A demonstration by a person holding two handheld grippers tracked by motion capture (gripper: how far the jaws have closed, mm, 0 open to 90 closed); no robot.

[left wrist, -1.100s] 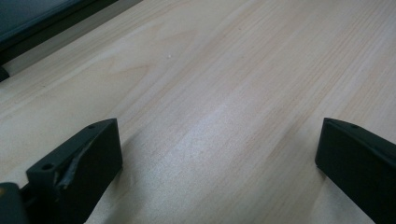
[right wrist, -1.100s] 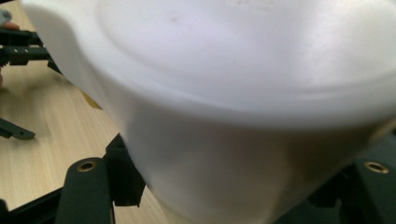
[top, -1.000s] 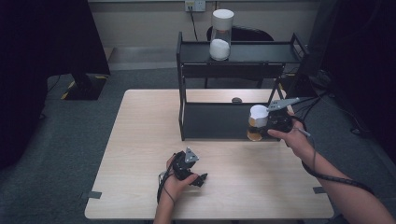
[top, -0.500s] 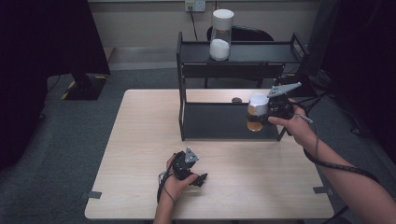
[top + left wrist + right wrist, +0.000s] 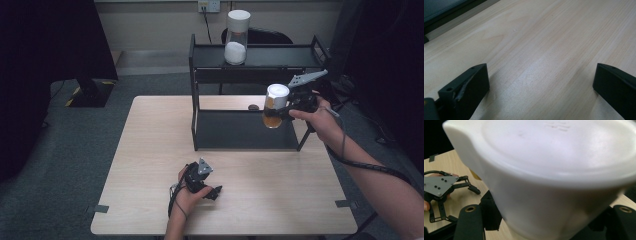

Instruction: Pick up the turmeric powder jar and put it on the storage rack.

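Observation:
A clear jar with a white lid and amber contents [image 5: 274,106] hangs in the air in front of the black shelf rack [image 5: 210,60], above its lower tray. My right gripper [image 5: 286,108] is shut on the jar; in the right gripper view the white lid [image 5: 554,165] fills the frame between the black jaws. A second, taller jar with a white lid and white powder [image 5: 237,37] stands on the rack's top shelf. My left gripper [image 5: 214,191] rests on the table near the front edge, jaws open with only bare wood between its fingers [image 5: 467,87].
The light wooden table [image 5: 150,150] carries the two-level black rack at its back. A small dark object [image 5: 254,107] lies on the table behind the rack. A dark chair stands behind the rack, and a black stand base [image 5: 90,92] sits on the floor at left.
My right gripper has lifted the amber jar up from the lower shelf level and slightly back. The left gripper has stayed in place.

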